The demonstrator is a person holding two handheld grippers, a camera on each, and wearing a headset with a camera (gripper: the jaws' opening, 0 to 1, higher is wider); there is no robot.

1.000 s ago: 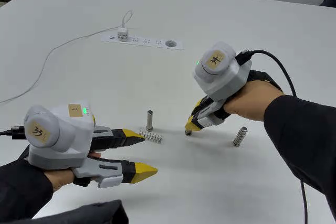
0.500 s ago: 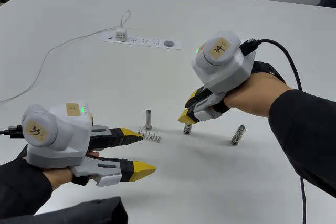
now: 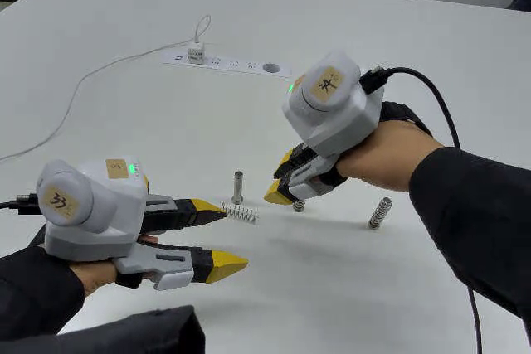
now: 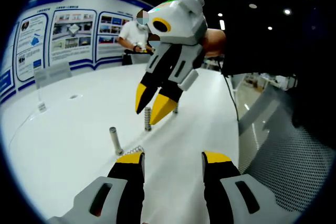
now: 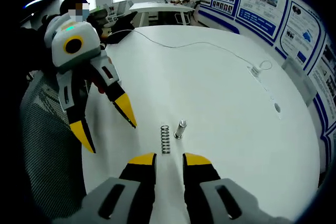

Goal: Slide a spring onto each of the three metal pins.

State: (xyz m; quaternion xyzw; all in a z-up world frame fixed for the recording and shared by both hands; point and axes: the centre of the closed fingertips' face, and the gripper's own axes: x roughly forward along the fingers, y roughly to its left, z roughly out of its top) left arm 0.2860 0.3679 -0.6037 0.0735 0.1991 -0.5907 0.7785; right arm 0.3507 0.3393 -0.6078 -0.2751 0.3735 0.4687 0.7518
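A bare metal pin (image 3: pixel 238 186) (image 5: pixel 180 129) (image 4: pixel 114 140) stands upright on the white table. A loose spring (image 3: pixel 241 214) (image 5: pixel 165 139) lies flat just beside it. To the right stand two pins with springs on them, one (image 3: pixel 299 204) partly hidden behind the right gripper, the other (image 3: pixel 380 213) further right. My right gripper (image 3: pixel 278 194) (image 4: pixel 152 104) hovers above the table between the bare pin and the near sprung pin, jaws a little apart and empty. My left gripper (image 3: pixel 226 239) (image 5: pixel 109 129) is open and empty, its upper tip close to the loose spring.
A white power strip (image 3: pixel 226 64) with a plugged adapter (image 3: pixel 196 53) and a white cable (image 3: pixel 91 76) lies at the far side of the table. A black cable (image 3: pixel 438 109) trails from the right gripper. People stand in the background (image 4: pixel 134 35).
My right gripper has lifted off the middle pin, leaving the spring on it, and moved up and left toward the bare pin. The left gripper has stayed in place.
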